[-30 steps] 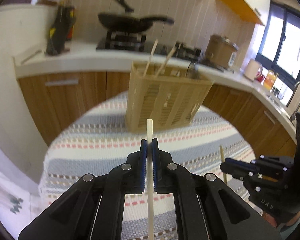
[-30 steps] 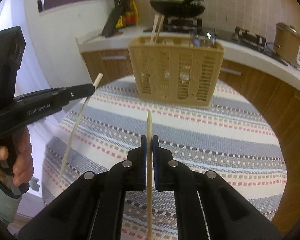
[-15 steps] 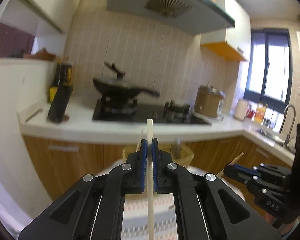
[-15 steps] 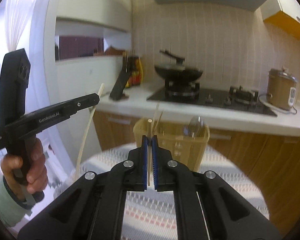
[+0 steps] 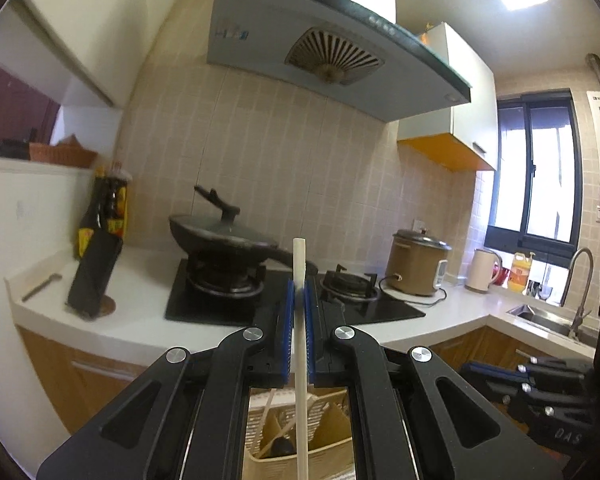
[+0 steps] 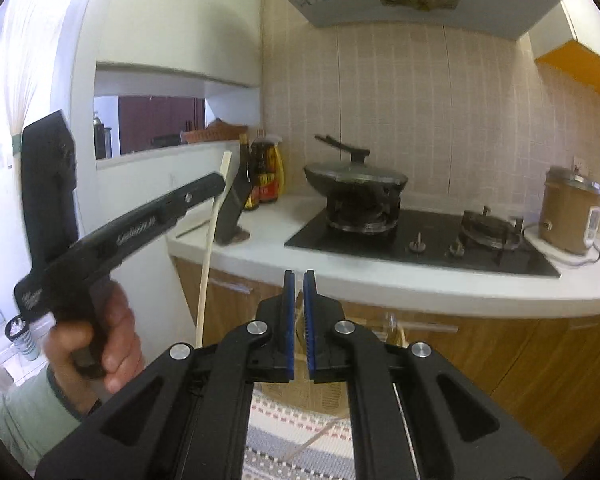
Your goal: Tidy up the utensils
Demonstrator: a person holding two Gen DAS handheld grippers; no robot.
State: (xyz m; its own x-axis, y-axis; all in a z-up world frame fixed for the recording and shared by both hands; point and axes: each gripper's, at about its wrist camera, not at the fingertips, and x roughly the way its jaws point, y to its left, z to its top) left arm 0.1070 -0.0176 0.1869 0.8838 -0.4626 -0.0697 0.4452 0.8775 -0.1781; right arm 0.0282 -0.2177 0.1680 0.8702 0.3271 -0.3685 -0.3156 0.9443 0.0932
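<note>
Left wrist view
- Item 1: left tongs [image 5: 299, 292], at 6 o'clock, pointing level towards the hob; pads closed tight on item 2
- Item 2: chopstick [image 5: 301, 360], pale, upright, pinched between the blue pads, top end above the tips at centre, lower end running out of frame at 6 o'clock
- Item 3: basket [image 5: 332, 452], tan, slatted, under the left tongs at 6 o'clock, with utensils standing inside

Right wrist view
- Item 4: hand [image 6: 96, 344], at 8 o'clock, wrapped round the handle of the left tongs, whose chopstick hung slanting towards 7 o'clock
- Item 5: right tongs [image 6: 299, 280], at 6 o'clock, tilted slightly downward; jaws opening, a narrow gap between the pads, nothing gripped
- Item 6: second chopstick [image 6: 314, 438], at 6 o'clock below the right tongs, slanted over the striped cloth [image 6: 272, 440]; lying or falling, could not be told
- Item 7: wok [image 6: 356, 178], lidded, on the hob at 1 o'clock
</note>
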